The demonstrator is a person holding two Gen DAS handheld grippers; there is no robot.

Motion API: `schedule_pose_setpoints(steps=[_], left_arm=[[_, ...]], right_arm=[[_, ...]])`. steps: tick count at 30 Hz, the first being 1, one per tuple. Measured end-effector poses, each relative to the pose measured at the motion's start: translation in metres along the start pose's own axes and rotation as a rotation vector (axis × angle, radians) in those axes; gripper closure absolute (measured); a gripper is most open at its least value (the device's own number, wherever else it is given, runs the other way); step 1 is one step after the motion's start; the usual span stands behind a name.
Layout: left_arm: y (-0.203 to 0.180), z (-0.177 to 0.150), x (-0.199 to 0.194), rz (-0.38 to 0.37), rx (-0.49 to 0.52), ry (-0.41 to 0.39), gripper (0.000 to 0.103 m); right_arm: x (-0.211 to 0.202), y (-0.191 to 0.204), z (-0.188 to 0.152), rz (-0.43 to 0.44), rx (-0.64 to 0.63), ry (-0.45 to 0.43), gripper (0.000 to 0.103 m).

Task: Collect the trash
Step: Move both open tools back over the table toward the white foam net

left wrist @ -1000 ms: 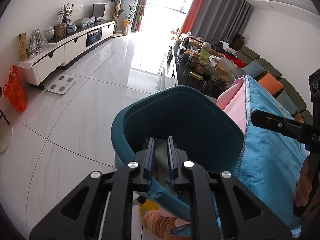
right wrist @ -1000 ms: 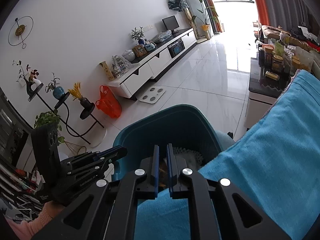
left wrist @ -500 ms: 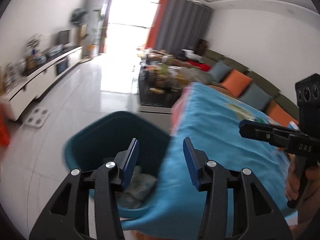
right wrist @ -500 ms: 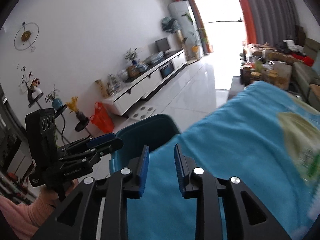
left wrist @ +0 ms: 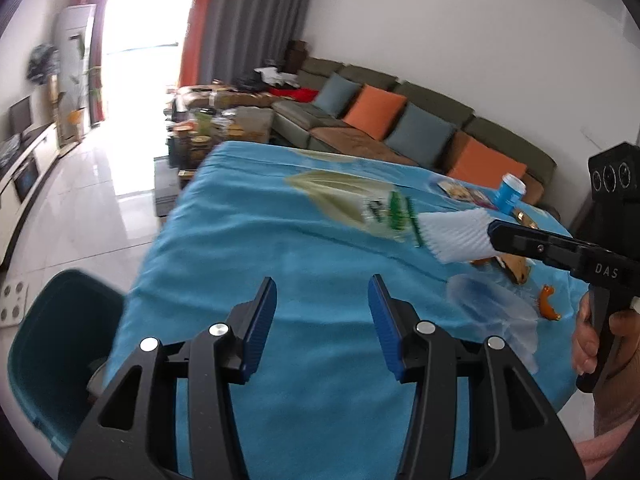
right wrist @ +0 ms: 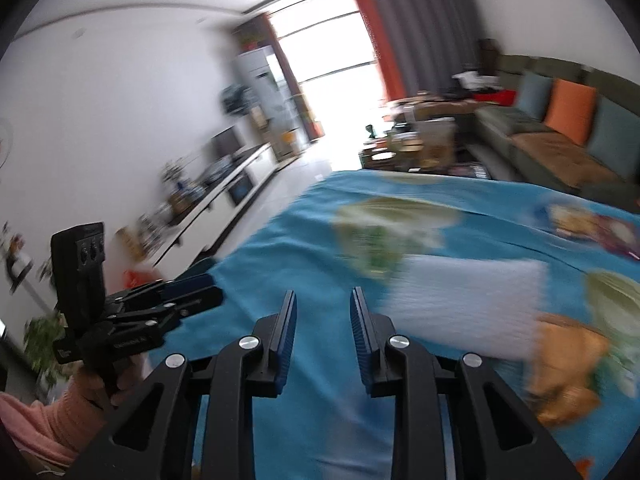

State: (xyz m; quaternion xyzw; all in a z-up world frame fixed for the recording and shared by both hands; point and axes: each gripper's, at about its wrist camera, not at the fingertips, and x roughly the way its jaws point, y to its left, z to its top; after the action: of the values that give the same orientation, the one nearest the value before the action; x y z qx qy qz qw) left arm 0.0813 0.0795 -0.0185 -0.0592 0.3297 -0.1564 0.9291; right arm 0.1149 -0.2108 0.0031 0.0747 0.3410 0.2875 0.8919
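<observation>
Both grippers hang over the blue-covered surface point(left wrist: 248, 240) with nothing between their fingers. The left gripper point(left wrist: 322, 312) has its fingers moderately wide. The right gripper point(right wrist: 323, 322) is narrower, its fingers opening. That suits hands freed of a load and turned toward the next pick.

The remaining trash lies toward the far right of the surface: a clear plastic bag point(left wrist: 352, 200), a white ridged wrapper point(left wrist: 456, 238), a blue cup point(left wrist: 509, 194), a brown scrap point(left wrist: 516, 266) and a small orange piece point(left wrist: 547, 302). The teal bin point(left wrist: 60, 344) stands on the floor just beside the surface's left edge, within easy reach for dropping.

A second ago both grippers were nearly closed and pointed down into the bin. Now they face the surface, fingers parted.
</observation>
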Motion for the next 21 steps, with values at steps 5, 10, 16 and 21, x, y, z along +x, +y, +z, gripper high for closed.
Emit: schedule_pose_setpoints(steps=[5,10,16,21], left_arm=[[-0.019,0.020,0.029,-0.047,0.053,0.039,0.057],[-0.035,0.041,0.067,-0.043,0.080,0.101,0.059],[-0.040,0.053,0.112,-0.039,0.069,0.197,0.065],[-0.034,0.053,0.129,-0.050,0.038,0.236,0.083]], right_arm=[[-0.021,-0.055,-0.006,-0.108,0.113,-0.044,0.070],[-0.022,-0.088,-0.010,-0.157,0.182,-0.042,0.060],[-0.009,-0.096,-0.012,-0.123,0.210,-0.003,0.060],[0.000,-0.097,-0.013,-0.100,0.216,0.017,0.061]])
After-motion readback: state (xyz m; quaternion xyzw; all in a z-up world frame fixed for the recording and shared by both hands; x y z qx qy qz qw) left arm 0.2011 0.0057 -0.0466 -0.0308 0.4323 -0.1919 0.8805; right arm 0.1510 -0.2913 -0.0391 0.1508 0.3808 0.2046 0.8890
